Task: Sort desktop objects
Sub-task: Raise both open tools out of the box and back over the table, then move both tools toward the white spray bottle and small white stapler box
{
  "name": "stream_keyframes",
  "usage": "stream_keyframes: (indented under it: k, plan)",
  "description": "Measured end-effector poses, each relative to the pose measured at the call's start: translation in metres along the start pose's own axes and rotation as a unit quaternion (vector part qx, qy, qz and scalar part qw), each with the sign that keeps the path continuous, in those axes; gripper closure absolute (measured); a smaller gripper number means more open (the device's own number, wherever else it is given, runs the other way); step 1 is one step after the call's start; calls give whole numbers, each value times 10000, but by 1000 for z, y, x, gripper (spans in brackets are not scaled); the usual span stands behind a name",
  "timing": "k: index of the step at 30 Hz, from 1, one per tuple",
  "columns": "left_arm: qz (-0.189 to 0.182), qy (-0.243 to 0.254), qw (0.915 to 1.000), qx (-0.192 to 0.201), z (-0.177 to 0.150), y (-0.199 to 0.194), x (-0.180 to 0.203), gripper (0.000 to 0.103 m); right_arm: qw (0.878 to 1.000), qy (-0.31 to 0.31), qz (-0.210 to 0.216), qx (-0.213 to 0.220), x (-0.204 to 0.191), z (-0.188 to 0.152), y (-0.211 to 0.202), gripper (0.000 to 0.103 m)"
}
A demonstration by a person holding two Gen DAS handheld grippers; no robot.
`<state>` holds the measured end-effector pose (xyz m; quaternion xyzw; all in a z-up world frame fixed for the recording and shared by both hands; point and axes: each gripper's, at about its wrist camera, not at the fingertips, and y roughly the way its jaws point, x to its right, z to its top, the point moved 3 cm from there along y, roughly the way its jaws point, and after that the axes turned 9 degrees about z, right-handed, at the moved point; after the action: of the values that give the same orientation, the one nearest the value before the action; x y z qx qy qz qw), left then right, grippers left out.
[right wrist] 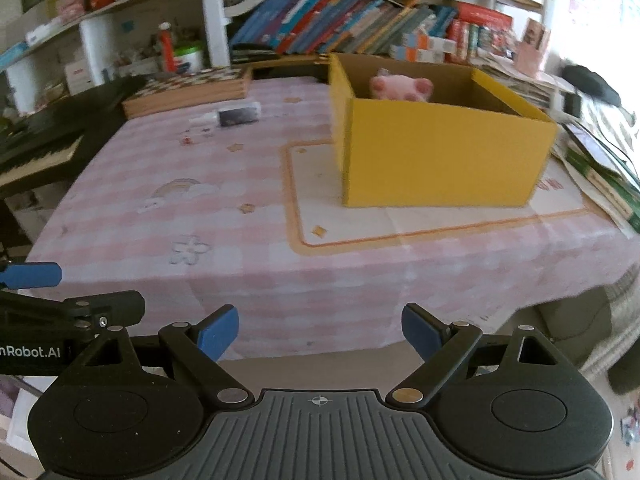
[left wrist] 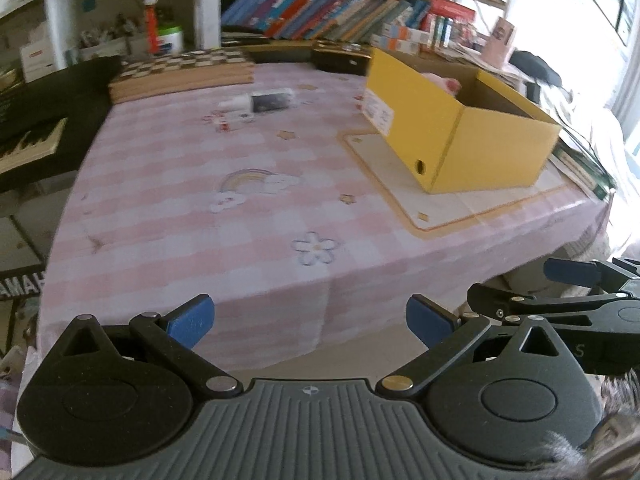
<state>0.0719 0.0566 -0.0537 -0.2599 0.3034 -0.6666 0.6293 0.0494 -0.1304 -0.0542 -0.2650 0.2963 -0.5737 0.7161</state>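
A yellow cardboard box [left wrist: 460,128] [right wrist: 440,152] stands open on the right of the pink checked tablecloth [left wrist: 240,208] [right wrist: 224,216]. A pink plush toy [right wrist: 400,88] lies inside it; its top shows in the left wrist view [left wrist: 450,84]. A small dark-labelled bottle with a white cap [left wrist: 264,101] [right wrist: 236,115] lies on its side at the far middle of the table. My left gripper [left wrist: 310,320] is open and empty, off the table's near edge. My right gripper [right wrist: 320,332] is open and empty, beside the left one.
A checkered wooden board [left wrist: 184,68] [right wrist: 188,88] lies at the table's back left. A keyboard [left wrist: 28,144] [right wrist: 36,152] stands at the left. Bookshelves with books [left wrist: 320,12] [right wrist: 340,24] run behind. Stacked papers and books [right wrist: 600,160] border the right edge.
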Motion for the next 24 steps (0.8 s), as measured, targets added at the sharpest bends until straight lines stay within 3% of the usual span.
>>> stream_keyframes:
  k: [9, 24]
  plan:
    - [384, -467, 9981, 147, 1, -8, -44, 0, 9983, -474, 353, 23, -41, 17, 13, 12]
    - [679, -864, 9938, 142, 10, 6, -79, 0, 9940, -847, 698, -3, -72, 40, 42, 12]
